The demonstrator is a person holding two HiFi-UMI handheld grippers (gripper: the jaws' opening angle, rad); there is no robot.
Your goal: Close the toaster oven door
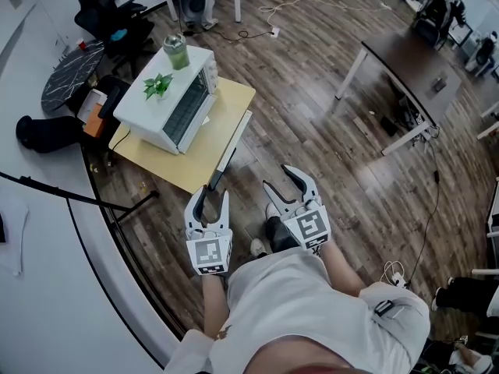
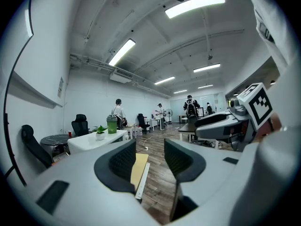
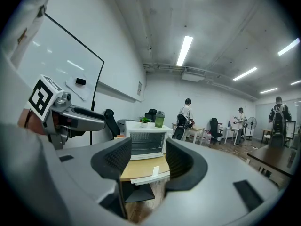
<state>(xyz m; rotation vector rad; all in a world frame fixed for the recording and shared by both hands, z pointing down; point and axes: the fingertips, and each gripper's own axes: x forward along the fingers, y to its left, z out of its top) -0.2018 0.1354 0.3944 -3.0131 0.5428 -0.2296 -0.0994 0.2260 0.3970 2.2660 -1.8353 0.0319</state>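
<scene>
Left gripper (image 1: pixel 215 196): jaws a narrow gap apart, nothing between them, held low in front of the person's body. Right gripper (image 1: pixel 277 178) just beside it: jaws apart a little wider, also empty.

Both well short of the toaster oven (image 1: pixel 167 104), which sits ahead and to the left on a small wooden table (image 1: pixel 212 153). Door appears flush with the oven's front. Green bottle (image 1: pixel 176 52) and small potted plant (image 1: pixel 158 86) stand on the oven top.
</scene>
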